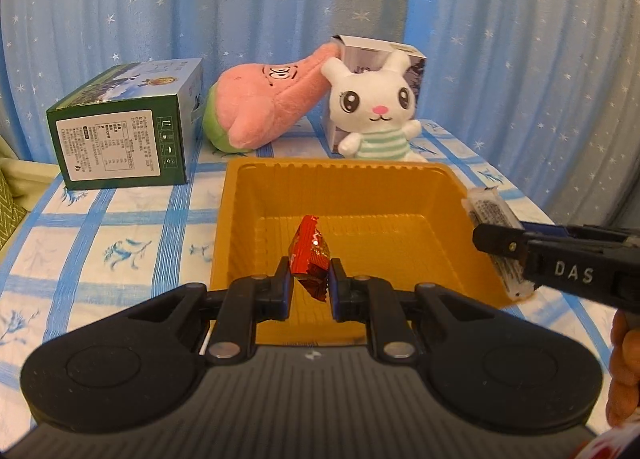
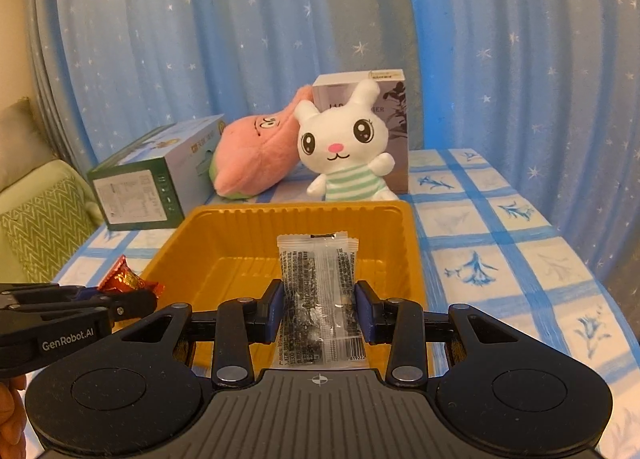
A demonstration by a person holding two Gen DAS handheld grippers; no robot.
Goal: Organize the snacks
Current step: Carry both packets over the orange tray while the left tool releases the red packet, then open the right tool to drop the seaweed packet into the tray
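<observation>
A golden plastic tray (image 1: pixel 344 187) (image 2: pixel 248 227) sits on the blue-checked tablecloth, with nothing lying inside it. My left gripper (image 1: pixel 311 274) is shut on a red foil candy (image 1: pixel 310 255), held above the tray's near edge. My right gripper (image 2: pixel 319 305) is shut on a clear packet of dark snack (image 2: pixel 316 291), held upright over the tray's near side. In the left wrist view the right gripper (image 1: pixel 504 247) comes in from the right with the packet (image 1: pixel 490 211) at the tray's right rim. In the right wrist view the left gripper (image 2: pixel 132 305) enters from the left with the red candy (image 2: pixel 126 281).
Behind the tray stand a green box (image 1: pixel 124 127) on its side, a pink plush (image 1: pixel 264 103), a white bunny plush (image 1: pixel 376 111) and a grey carton (image 2: pixel 394 115). A blue starred curtain hangs at the back. A green cushion (image 2: pixel 36 227) lies left of the table.
</observation>
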